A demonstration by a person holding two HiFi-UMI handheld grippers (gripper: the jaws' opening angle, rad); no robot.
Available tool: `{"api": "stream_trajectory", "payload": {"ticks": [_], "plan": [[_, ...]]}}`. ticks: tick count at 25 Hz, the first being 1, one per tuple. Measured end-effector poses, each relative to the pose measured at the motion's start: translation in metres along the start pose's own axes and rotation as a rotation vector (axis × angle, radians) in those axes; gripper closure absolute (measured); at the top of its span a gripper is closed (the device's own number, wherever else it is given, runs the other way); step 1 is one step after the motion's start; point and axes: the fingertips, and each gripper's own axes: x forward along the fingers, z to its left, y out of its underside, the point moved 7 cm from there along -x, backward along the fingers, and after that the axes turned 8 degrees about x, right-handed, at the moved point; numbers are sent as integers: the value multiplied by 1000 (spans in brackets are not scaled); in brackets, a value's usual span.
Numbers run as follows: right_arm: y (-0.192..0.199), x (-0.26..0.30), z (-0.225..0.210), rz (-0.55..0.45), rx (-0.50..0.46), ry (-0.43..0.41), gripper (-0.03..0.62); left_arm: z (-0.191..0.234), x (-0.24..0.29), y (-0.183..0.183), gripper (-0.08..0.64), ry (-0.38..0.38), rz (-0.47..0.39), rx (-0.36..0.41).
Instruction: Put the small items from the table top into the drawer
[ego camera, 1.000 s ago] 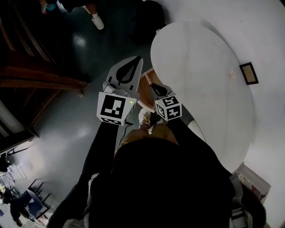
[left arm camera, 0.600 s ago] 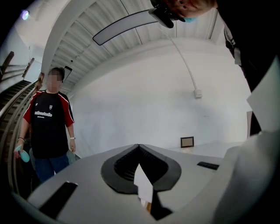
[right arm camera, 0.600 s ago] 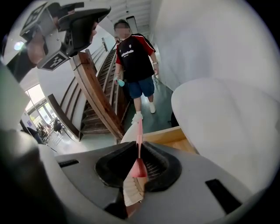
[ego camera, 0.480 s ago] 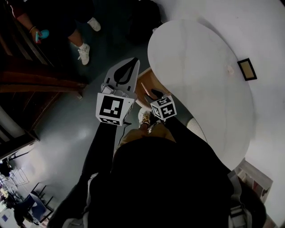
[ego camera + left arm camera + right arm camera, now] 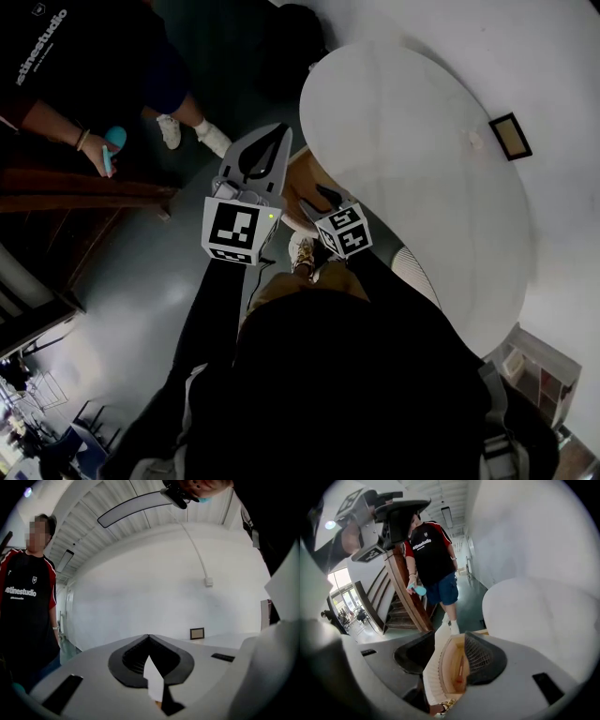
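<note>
Wooden drawer [image 5: 298, 178] stands open at the white table's [image 5: 403, 169] 9 o'clock edge in the head view. A pale small item [image 5: 475, 141] waits at 2 o'clock. Left gripper view: the left gripper's [image 5: 149, 637] fingers are closed and empty. Right gripper view: the right gripper's [image 5: 450, 639] fingers are opening over the drawer, and a reddish item [image 5: 460, 670] lies free inside, so that one looks delivered.

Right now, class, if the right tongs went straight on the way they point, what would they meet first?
Probably the open drawer: its wooden inside shows between the right tongs, which are opening with nothing held. Depth is unclear.
</note>
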Motion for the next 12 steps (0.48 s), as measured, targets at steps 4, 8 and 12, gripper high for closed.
{"api": "stream_trajectory", "payload": {"ticks": [4, 8, 12], "plan": [[-42, -35, -5, -179, -55, 68, 379, -2, 14, -9, 551, 41, -23, 11], [-85, -94, -31, -360, -87, 194, 382, -27, 49, -29, 551, 142, -75, 69], [-117, -163, -57, -508, -105, 289, 383, -61, 81, -54, 551, 200, -117, 77]]}}
